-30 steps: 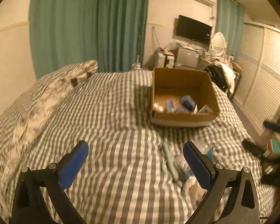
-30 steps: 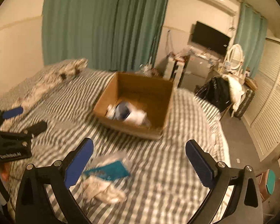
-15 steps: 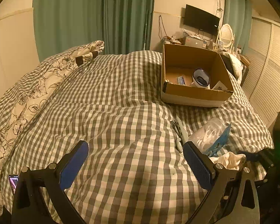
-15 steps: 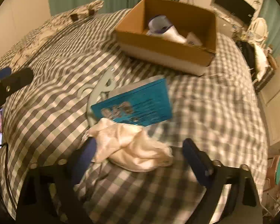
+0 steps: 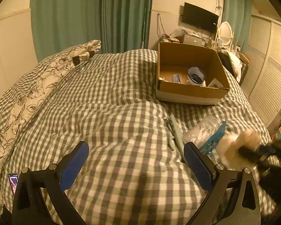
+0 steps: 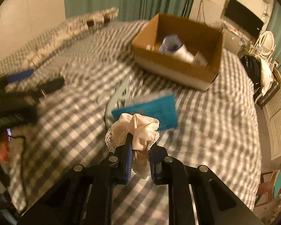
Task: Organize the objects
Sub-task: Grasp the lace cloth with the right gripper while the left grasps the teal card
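A bedroom scene, seen from two handheld grippers above a bed [image 5: 112,112] covered in grey and white check. The right gripper [image 6: 139,148] had its jaws clamped together on a bunched, cream, lace-edged cloth [image 6: 136,129], which sat at the near right of the bed, just in front of a teal packet [image 6: 155,110]. The cloth puffed out above the blue pads, so it looked soft, very light and easily crushed; any pinch on a gathered fold should hold it, though a loose lace edge might trail or catch. The teal packet looked flat, thin and probably slippery, best taken by one edge. Beside it to the left lay a pale, long plastic item [image 5: 176,131], too blurred to name.

The left gripper [image 5: 134,165] hung over bare bedding at the near centre, its jaws wide apart with nothing between them.

An open cardboard box [image 5: 189,91] sat at the far right of the bed, already holding a white and blue bottle [image 5: 195,76] and small cartons.

Only the right wrist view showed the grip itself, pads pressed on fabric. Only the left wrist view was sharp enough to show the box contents, a clear bag [image 5: 204,129] on the teal packet, and a floral pillow [image 5: 37,86] at far left.
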`<state>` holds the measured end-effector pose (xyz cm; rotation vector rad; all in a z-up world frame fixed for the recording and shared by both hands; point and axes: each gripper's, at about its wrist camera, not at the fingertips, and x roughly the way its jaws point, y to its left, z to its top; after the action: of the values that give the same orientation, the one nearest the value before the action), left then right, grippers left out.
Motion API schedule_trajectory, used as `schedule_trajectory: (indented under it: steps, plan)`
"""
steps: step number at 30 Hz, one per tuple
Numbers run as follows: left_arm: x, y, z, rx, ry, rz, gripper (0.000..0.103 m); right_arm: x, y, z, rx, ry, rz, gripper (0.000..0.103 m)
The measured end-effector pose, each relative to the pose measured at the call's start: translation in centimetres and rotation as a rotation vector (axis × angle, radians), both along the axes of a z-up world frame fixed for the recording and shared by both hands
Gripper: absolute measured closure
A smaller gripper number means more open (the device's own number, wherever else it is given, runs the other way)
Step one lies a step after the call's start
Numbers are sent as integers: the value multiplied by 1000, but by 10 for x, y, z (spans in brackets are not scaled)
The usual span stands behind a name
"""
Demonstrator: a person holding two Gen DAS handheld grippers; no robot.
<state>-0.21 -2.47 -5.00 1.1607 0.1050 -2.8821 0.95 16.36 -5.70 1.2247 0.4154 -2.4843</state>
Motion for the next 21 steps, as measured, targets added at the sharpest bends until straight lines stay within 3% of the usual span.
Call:
schedule_trajectory:
  steps: [5, 8, 13, 21]
  plan:
    - [-7, 20, -1, 7, -11, -31, 0, 0, 23, 38, -32, 94, -50, 88]
    - [-14, 34, -4, 16, -21, -62, 0, -6, 39, 45, -32, 121, -103, 88]
    - [-36, 63, -15, 5, -57, -127, 0, -20, 66, 36, -54, 97, -162, 88]
    - [-65, 111, -42, -35, -190, -282, 1, -30, 90, 17, -85, 57, -184, 88]
